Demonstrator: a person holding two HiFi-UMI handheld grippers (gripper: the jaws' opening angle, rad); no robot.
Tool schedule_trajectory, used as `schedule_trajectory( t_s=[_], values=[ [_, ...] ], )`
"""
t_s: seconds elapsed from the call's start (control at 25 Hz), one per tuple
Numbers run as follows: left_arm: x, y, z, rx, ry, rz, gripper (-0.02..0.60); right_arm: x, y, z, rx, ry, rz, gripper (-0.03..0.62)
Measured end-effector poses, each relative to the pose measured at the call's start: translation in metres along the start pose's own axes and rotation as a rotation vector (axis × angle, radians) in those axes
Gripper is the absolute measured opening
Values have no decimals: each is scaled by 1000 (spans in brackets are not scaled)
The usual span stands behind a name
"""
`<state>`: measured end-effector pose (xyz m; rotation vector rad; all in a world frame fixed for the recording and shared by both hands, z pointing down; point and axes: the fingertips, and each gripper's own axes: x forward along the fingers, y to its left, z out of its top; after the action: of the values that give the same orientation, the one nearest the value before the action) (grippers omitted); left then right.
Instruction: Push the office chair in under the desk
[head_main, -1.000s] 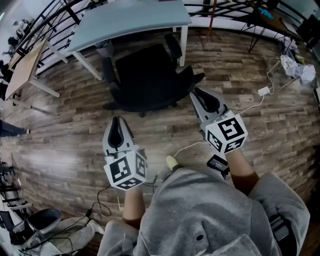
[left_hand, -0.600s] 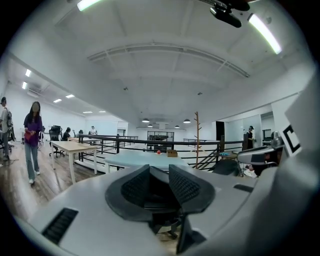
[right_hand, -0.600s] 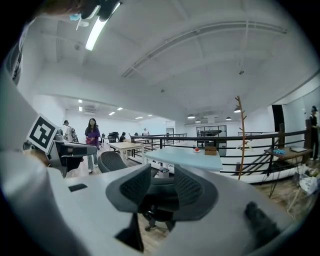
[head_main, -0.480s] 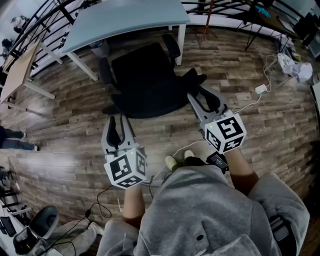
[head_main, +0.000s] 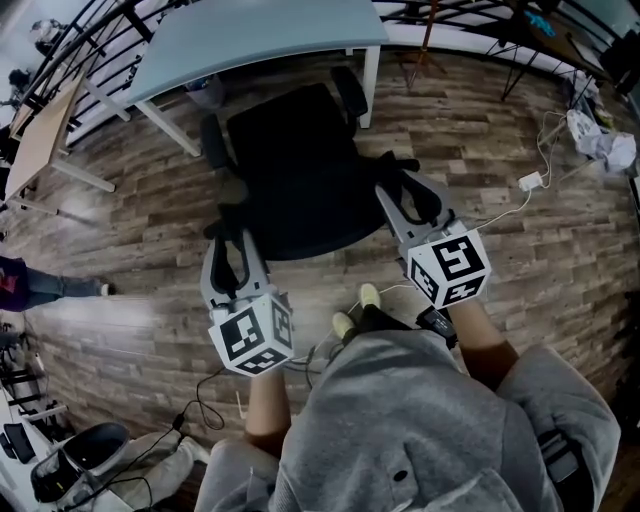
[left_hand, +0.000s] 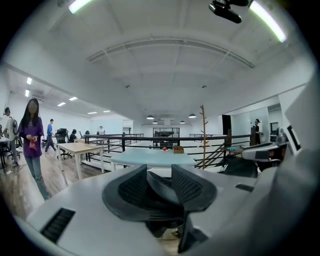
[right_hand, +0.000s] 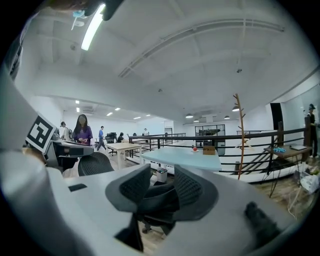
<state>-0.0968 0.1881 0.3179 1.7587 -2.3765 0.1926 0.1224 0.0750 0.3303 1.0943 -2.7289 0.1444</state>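
A black office chair (head_main: 295, 170) stands on the wood floor with its seat facing a pale blue desk (head_main: 260, 35), partly under the desk's front edge. My left gripper (head_main: 228, 250) is at the left edge of the chair's back, my right gripper (head_main: 408, 195) at its right edge. Both pairs of jaws have just been opening and now stand wide. In the left gripper view the gripper (left_hand: 160, 185) has a dark curved chair rim in its gap, not pressed. In the right gripper view the gripper (right_hand: 162, 187) frames the chair (right_hand: 157, 205), with the desk (right_hand: 182, 157) beyond.
A wooden table (head_main: 40, 135) stands to the left of the desk. A person (left_hand: 32, 137) walks at the far left. Cables and a white adapter (head_main: 528, 182) lie on the floor at the right. Another chair (head_main: 75, 470) sits at the bottom left. Black railings run behind the desk.
Both grippers have moved forward up to the chair's back edges, and their jaws have opened from nearly shut to wide. The person at the left has walked on.
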Motion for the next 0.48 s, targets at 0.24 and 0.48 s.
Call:
schedule_trajectory(
  t_s=[0.24,0.48],
  values=[
    [21,2,3,9,14,38,143,23,-3,-2,7,8,14,137],
    [31,3,5,-12,9,72,141,36,-9,2,-26,2,6,137]
  ],
)
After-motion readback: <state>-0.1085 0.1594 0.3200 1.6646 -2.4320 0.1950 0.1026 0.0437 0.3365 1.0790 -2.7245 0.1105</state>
